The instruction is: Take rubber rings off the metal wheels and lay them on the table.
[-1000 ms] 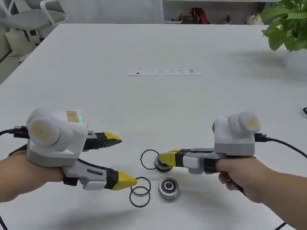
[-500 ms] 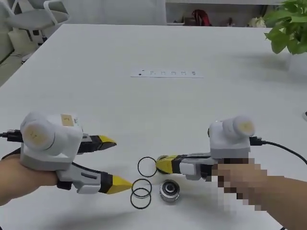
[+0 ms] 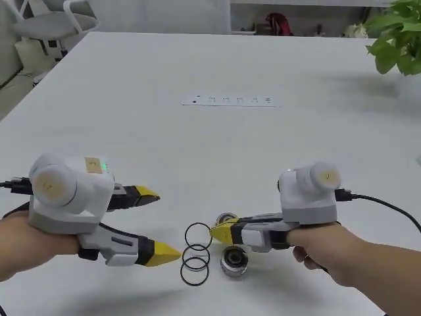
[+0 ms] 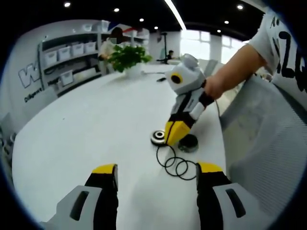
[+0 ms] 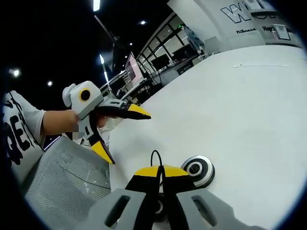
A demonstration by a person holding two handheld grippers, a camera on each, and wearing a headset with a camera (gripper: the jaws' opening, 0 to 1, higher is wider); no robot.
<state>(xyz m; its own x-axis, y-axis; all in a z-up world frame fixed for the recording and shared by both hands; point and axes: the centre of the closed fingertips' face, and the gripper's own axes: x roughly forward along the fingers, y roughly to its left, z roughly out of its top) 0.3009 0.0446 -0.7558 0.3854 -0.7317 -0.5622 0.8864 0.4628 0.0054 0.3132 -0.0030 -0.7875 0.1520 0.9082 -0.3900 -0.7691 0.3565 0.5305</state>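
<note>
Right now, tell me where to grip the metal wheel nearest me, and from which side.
Pinch the metal wheel across its outer rim, coming down from above. It seems to lie flat, hub upward, so the rim gives two opposite sides; the rubber rings lie close on its left.

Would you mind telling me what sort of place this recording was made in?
Probably an open-plan office or lab: a large white table, an office chair near its far corner, a potted plant, and shelves of storage bins along a wall.
</note>
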